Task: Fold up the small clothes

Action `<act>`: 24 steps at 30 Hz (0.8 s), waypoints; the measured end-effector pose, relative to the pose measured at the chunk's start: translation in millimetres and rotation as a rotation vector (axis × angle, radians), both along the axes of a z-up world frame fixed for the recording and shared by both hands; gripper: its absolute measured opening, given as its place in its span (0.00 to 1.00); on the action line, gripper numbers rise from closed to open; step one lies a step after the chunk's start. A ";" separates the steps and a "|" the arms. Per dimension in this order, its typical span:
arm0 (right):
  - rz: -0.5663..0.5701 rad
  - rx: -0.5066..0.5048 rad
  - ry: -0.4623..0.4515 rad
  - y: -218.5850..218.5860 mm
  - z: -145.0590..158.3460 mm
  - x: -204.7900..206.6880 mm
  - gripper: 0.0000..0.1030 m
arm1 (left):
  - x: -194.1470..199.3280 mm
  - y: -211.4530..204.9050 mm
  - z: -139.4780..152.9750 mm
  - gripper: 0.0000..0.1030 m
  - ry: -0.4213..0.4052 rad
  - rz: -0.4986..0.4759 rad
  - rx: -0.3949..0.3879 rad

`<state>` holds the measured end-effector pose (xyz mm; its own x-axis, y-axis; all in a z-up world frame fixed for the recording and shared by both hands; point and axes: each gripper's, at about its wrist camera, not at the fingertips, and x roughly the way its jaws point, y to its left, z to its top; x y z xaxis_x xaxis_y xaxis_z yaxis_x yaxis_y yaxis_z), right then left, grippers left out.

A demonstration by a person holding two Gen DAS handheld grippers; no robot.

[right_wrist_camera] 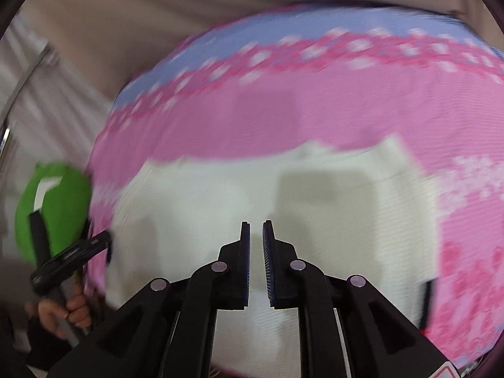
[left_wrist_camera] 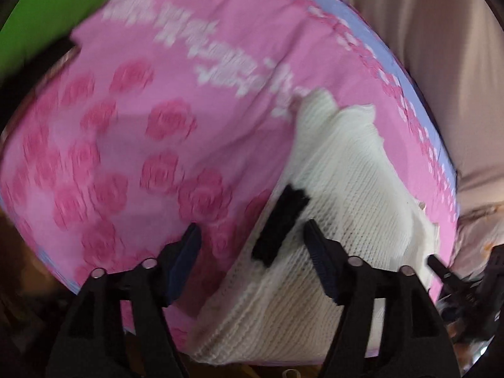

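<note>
Left gripper [left_wrist_camera: 252, 245] jaws wide, empty | right gripper [right_wrist_camera: 256, 242] jaws nearly closed, empty | white knit garment [left_wrist_camera: 340, 195] lengthwise away from left camera

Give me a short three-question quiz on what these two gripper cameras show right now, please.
1. True or false: the left gripper is open above the white knit garment.
2. What does the garment lie on? A) bare wood B) pink rose-print cloth C) a metal tray
3. Fill in: the patch on the knit is coloured ____.

Key: 1 true; 2 B; 3 black. Bonus fact: the right gripper shows only a narrow gap and holds nothing.
</note>
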<state>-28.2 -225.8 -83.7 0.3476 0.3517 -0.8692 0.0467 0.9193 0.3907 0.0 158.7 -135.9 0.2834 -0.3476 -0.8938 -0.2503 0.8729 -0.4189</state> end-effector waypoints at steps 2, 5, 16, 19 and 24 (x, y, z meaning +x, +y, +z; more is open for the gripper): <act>0.068 -0.026 0.025 28.6 -14.8 6.5 0.11 | -4.0 0.4 -4.7 0.83 -0.032 0.047 -0.019; 0.111 -0.112 0.138 47.6 -58.4 19.9 0.11 | 1.5 -17.7 -2.0 0.78 -0.041 0.007 0.046; 0.051 0.063 0.106 17.6 -72.0 14.4 0.01 | -1.8 -113.4 116.6 0.16 -0.239 -0.342 -0.143; -0.020 0.158 0.095 -4.2 -64.2 2.9 0.04 | -15.8 -186.3 143.8 0.16 -0.290 -0.548 -0.174; -0.162 0.171 0.016 -71.3 -35.3 -38.8 0.15 | -47.9 -323.0 91.1 0.22 -0.168 -0.825 -0.109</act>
<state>-67.0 -297.2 -119.0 0.3978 0.4353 -0.8076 0.1955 0.8198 0.5382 -48.0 -164.2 -44.7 0.0274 -0.5827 -0.8122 0.5219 0.7013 -0.4855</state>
